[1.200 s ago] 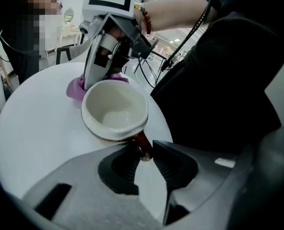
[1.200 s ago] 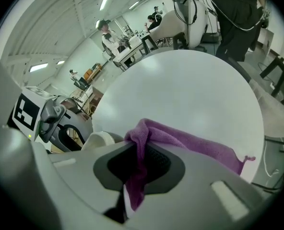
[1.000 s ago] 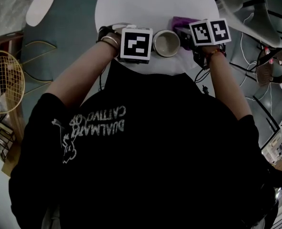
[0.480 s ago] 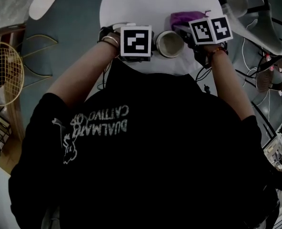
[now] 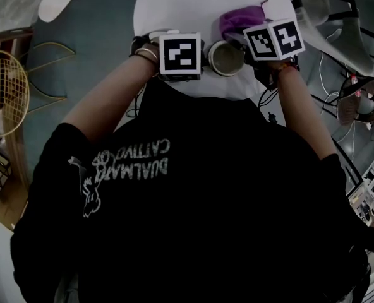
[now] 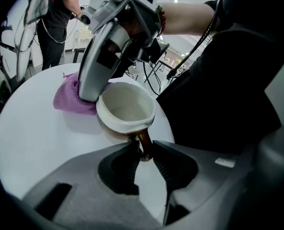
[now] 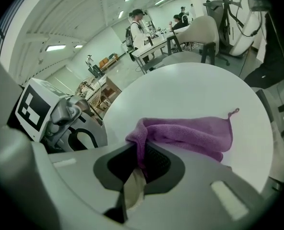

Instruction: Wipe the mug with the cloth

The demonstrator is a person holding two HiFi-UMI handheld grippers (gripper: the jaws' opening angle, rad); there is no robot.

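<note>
Gripping the mug (image 6: 125, 107) by its brown handle (image 6: 144, 139), the left claw (image 6: 144, 150) has both jaws pressed against that handle. The mug is at the near edge of the round white bench (image 5: 193, 5), close to the person, with its pale inside showing. The right claw (image 7: 141, 159) is clamped on one end of the purple cloth (image 7: 190, 135). The rest of the cloth trails across the bench toward the far right edge, just beyond the mug. Whether the cloth touches the mug I cannot tell.
</note>
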